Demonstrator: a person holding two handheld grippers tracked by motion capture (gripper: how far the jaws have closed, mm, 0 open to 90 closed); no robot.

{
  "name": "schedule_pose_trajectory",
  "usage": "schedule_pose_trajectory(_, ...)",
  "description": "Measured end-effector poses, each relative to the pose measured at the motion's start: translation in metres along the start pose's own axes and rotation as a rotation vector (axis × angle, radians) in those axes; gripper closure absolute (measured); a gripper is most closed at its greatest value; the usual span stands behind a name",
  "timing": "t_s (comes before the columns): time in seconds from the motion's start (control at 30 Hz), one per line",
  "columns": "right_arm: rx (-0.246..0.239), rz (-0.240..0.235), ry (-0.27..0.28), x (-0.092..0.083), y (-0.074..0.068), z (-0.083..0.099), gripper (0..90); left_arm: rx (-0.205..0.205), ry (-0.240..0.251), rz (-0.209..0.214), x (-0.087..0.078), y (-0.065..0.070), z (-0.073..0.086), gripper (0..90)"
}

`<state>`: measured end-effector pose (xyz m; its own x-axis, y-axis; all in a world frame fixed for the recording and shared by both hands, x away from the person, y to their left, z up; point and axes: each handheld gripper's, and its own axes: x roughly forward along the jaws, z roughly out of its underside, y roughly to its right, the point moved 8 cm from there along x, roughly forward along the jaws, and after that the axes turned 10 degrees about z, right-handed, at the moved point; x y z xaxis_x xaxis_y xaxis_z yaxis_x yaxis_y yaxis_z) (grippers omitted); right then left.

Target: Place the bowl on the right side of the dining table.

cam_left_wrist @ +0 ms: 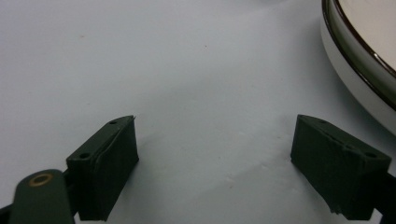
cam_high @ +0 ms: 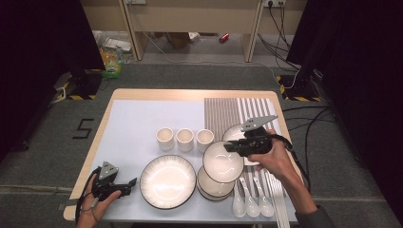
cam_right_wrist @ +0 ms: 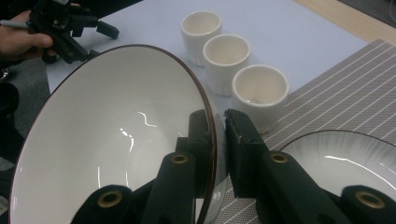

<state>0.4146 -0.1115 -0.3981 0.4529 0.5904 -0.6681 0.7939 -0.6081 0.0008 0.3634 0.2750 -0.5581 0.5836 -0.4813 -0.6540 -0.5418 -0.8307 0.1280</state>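
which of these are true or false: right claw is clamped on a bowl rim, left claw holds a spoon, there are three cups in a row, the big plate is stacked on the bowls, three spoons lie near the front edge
1. The right claw is clamped on the rim of a bowl. True.
2. The left claw holds a spoon. False: its jaws stand open over the bare table with nothing between them.
3. Three cups stand in a row. True.
4. The big plate is stacked on the bowls. False: it lies on the table beside the stack of bowls.
5. Three spoons lie near the front edge. True.
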Motion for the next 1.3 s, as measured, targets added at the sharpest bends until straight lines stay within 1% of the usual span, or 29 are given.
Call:
schedule_pose_trajectory(0.07,0.001,0.006,0.005,-0.003,0.004,-0.002,80.8,0.000,0.000,0.000,0.000,0.000,0.000,13.6)
schedule_pose_trajectory(0.17,0.017,0.020,0.012,-0.006,0.010,-0.004,80.9,0.000,0.000,0.000,0.000,0.000,0.000,13.5)
schedule_pose_trajectory(0.37,0.032,0.029,0.011,-0.006,0.017,-0.005,80.9,0.000,0.000,0.000,0.000,0.000,0.000,13.6)
schedule_pose_trajectory(0.63,0.059,0.051,0.013,-0.009,0.031,-0.006,80.9,0.000,0.000,0.000,0.000,0.000,0.000,13.6)
schedule_pose_trajectory(0.77,0.082,0.060,0.010,-0.009,0.041,-0.003,80.9,0.000,0.000,0.000,0.000,0.000,0.000,13.5)
schedule_pose_trajectory(0.8,0.082,0.060,0.010,-0.009,0.041,-0.003,80.9,-0.001,0.000,0.000,0.000,0.000,0.000,13.5)
schedule_pose_trajectory(1.1,0.124,0.092,0.001,-0.009,0.059,0.003,80.9,-0.001,0.001,0.000,0.000,0.000,0.000,13.6)
schedule_pose_trajectory(1.2,0.129,0.107,-0.002,-0.008,0.065,0.005,80.9,0.000,0.000,0.000,0.000,0.000,0.000,13.6)
schedule_pose_trajectory(1.3,0.138,0.111,-0.007,-0.007,0.069,0.007,80.9,0.000,0.000,0.000,0.000,0.000,0.000,13.6)
